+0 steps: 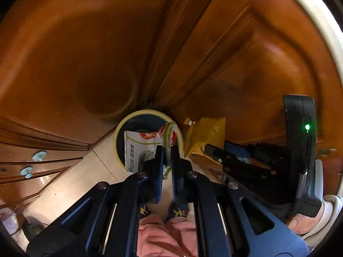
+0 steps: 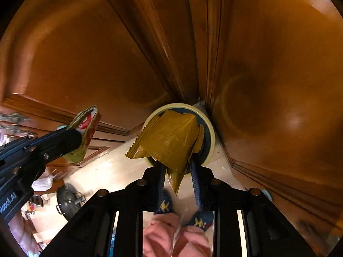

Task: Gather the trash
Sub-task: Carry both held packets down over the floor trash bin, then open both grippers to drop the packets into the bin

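- Bin, round and cream-rimmed, sits on the floor at the centre of both views, directly beyond each claw.
- Your left gripper pinches a white food packet hanging over the bin mouth; print reads "350g" beside Chinese characters.
- Your right gripper, jaws narrow, clamps a gold wrapper, long axis slanting lower left to upper right, covering the bin opening; its faint print is unreadable.
- Both hang about equally near.
- "RobotAI" shows at lower left.
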`<state>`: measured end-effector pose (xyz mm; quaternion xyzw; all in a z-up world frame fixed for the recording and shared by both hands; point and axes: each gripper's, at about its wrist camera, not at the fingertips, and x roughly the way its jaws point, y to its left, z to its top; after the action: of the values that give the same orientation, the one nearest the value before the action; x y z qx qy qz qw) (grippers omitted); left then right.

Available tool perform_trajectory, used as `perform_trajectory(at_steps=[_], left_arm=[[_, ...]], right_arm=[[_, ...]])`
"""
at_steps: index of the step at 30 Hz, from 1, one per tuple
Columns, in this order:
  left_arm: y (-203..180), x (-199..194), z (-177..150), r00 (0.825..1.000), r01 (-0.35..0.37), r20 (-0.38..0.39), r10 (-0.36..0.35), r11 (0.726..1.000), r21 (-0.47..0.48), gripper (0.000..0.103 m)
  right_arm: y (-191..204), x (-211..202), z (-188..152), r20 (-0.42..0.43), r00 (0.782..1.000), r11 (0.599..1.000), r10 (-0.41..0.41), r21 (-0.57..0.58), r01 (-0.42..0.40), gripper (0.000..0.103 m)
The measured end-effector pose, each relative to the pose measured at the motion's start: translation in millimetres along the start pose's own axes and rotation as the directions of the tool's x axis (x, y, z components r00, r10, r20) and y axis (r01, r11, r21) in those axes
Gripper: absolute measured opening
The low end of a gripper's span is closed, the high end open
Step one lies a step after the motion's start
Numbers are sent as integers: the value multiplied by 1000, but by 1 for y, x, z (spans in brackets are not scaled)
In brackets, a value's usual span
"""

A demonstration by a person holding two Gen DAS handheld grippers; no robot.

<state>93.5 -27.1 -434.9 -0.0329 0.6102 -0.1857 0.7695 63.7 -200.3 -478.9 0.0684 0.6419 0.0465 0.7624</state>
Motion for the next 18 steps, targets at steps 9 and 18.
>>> perform_trajectory(at_steps=[9, 18], left_arm=[[20, 67, -7, 996, -64, -64, 64, 998, 8, 13], [20, 70, -2, 994, -84, -59, 90, 993, 88, 71]], right_arm=[[-21, 77, 4, -43, 999, 1000, 31, 1, -31, 27], [-15, 87, 11, -42, 999, 998, 19, 54, -17, 42]])
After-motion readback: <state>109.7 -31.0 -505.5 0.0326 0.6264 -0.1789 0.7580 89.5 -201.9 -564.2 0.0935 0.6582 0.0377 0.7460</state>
